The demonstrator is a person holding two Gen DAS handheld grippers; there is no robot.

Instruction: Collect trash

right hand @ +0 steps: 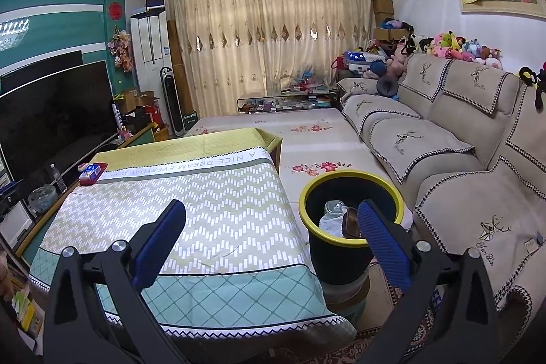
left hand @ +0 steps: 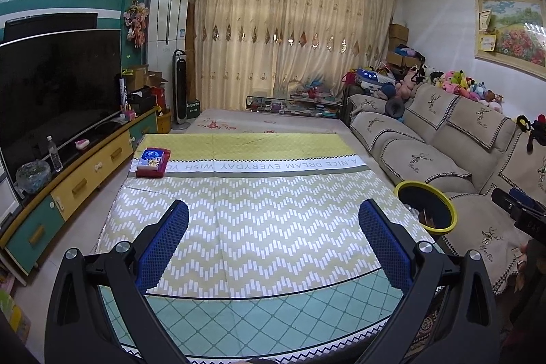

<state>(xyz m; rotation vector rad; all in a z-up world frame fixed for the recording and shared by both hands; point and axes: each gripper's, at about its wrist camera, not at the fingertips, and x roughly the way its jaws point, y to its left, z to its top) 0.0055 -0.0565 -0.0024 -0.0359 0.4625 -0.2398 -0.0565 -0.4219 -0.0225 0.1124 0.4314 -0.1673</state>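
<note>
A black trash bin with a yellow rim (right hand: 348,227) stands on a green stool beside the table's right edge; it also shows in the left wrist view (left hand: 426,207). Inside it lie a clear plastic bottle (right hand: 332,207), white paper (right hand: 332,224) and a brown item (right hand: 351,222). My left gripper (left hand: 273,217) is open and empty above the cloth-covered table (left hand: 259,193). My right gripper (right hand: 271,220) is open and empty, between the table (right hand: 204,193) and the bin. A red and blue tissue box (left hand: 152,162) sits at the table's far left; it also shows in the right wrist view (right hand: 92,173).
A beige sofa (right hand: 460,159) runs along the right, with plush toys (right hand: 454,48) on its back. A TV (left hand: 58,91) stands on a cabinet (left hand: 82,183) at the left, with a water bottle (left hand: 54,154) and glass bowl (left hand: 32,174). Curtains (left hand: 290,40) hang at the back.
</note>
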